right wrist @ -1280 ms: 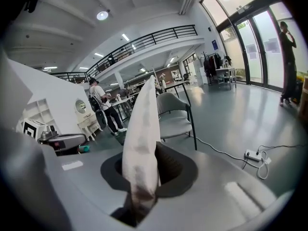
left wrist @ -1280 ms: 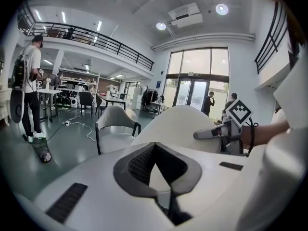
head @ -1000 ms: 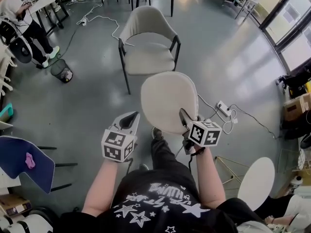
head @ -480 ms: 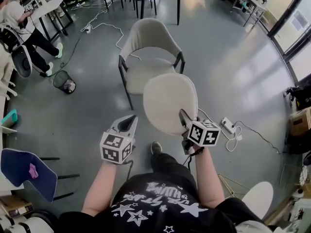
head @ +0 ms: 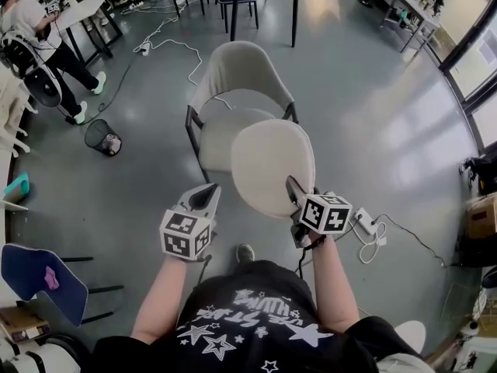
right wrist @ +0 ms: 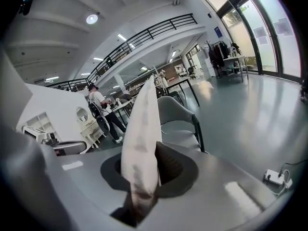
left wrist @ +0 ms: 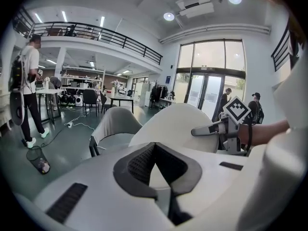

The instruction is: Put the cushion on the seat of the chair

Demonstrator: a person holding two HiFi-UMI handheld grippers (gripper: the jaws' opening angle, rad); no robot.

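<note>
Head view looks steeply down from above; both gripper views look forward, low, sharing the chair [head: 233, 72].

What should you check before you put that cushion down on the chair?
1. Grip on the cushion: ok, the right gripper is clamped on its edge.
2. Free left gripper: ok, shut on nothing.
3. Bare chair seat: ok where it shows.
4. Cushion over the seat: not ok, the chair stands ahead of it.
5. Cushion lying flat: not ok, it stands on edge.
</note>
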